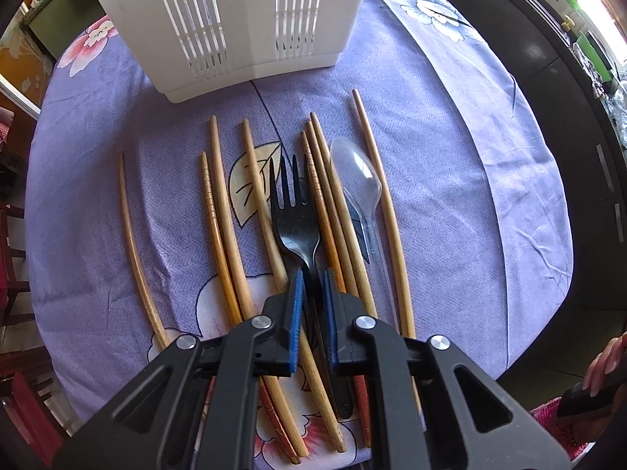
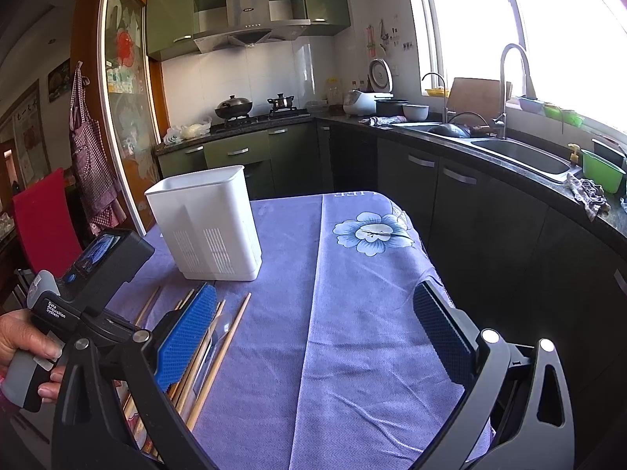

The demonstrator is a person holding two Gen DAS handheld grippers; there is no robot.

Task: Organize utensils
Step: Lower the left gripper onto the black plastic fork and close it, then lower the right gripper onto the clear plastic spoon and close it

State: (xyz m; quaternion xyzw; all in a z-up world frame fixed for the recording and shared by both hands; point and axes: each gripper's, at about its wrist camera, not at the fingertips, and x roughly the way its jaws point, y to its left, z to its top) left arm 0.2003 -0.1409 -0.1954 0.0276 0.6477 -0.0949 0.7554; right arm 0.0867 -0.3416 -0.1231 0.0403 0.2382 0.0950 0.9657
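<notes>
A black plastic fork [image 1: 294,219] lies on the purple flowered tablecloth [image 1: 450,180] among several wooden chopsticks [image 1: 225,211], tines pointing at the white slotted utensil holder [image 1: 231,19]. A clear plastic spoon [image 1: 358,180] lies just right of it. My left gripper [image 1: 312,286] is closed on the fork's handle near the neck; the fork looks level with the cloth. My right gripper [image 2: 313,313] is open and empty above the table's right half. The holder [image 2: 207,223] stands upright in the right wrist view, chopsticks [image 2: 219,348] at left.
The table's right edge [image 2: 427,258] drops beside dark kitchen cabinets and a sink counter [image 2: 521,156]. A red chair [image 2: 43,215] stands left of the table. The left hand-held unit [image 2: 78,297] sits at the right view's left side.
</notes>
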